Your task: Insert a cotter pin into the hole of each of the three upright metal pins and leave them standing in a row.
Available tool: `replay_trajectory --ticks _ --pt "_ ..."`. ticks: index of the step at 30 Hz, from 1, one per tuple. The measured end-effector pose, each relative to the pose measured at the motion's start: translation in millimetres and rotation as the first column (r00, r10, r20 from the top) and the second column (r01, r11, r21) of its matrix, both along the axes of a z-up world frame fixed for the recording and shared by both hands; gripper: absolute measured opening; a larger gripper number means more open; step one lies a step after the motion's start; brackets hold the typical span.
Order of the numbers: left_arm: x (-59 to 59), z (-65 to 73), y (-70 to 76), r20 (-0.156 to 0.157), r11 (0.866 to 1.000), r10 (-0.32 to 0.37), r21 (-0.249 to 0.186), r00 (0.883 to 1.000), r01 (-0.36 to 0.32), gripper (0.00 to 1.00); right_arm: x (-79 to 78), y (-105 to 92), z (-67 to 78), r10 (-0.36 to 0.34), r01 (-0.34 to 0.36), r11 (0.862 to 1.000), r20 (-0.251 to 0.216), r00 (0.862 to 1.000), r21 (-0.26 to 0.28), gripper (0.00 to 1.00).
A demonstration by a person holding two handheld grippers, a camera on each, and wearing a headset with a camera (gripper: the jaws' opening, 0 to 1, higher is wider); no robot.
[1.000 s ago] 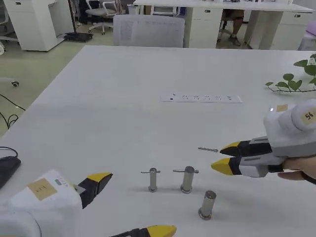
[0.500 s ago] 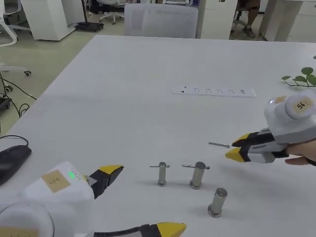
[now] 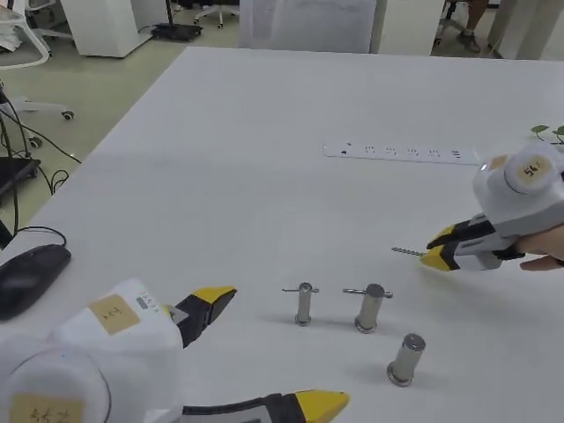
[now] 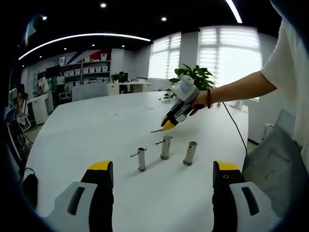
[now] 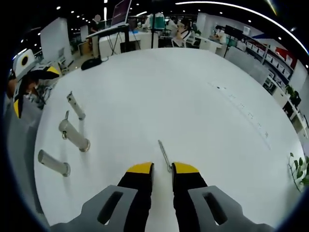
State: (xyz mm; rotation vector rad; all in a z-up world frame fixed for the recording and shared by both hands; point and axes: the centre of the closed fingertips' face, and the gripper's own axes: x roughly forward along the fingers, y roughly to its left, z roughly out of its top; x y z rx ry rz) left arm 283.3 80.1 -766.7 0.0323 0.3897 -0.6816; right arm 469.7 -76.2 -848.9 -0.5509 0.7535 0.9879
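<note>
Beside upright pins point(image 3: 370, 307), right gripper point(image 3: 434, 248) pinches cotter pin point(image 3: 407, 252) (two fitted).

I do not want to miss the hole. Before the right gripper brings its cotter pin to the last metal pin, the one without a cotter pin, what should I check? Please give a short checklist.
1. Cotter pin clamped in the right gripper, tip pointing forward: ok.
2. Bare pin standing upright: ok.
3. Its hole facing the cotter pin: cannot tell, too small.
4. Left gripper open, ready to steady the bare pin: ok.
5. Left pin and middle pin already carry cotter pins: ok.
6. Three pins in one row: not ok, the bare pin stands nearer the person.
</note>
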Motion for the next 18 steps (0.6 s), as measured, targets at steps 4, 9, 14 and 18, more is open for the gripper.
replay_trajectory --ticks 4,9,14,18 --pt "0.5 -1.4 1.4 -0.005 1.000 0.005 -0.005 1.000 -0.005 0.84 4.0 0.6 -5.4 0.004 -0.004 1.000 -0.014 1.000 -0.007 0.15" --pt "-0.6 -4.3 1.9 -0.015 1.000 0.003 -0.001 1.000 -0.003 0.83 5.3 -0.5 -13.4 0.020 -0.022 0.999 -0.038 0.999 -0.037 0.15" --pt "0.1 -4.3 2.9 -0.016 1.000 0.007 -0.007 1.000 -0.007 0.82 7.4 0.8 -12.9 0.034 -0.036 0.998 -0.046 0.998 -0.042 0.13" --pt "0.2 -4.7 3.3 -0.018 1.000 0.006 -0.007 1.000 -0.006 0.81 5.8 1.7 -13.1 0.069 -0.072 0.995 -0.049 0.996 -0.065 0.11"
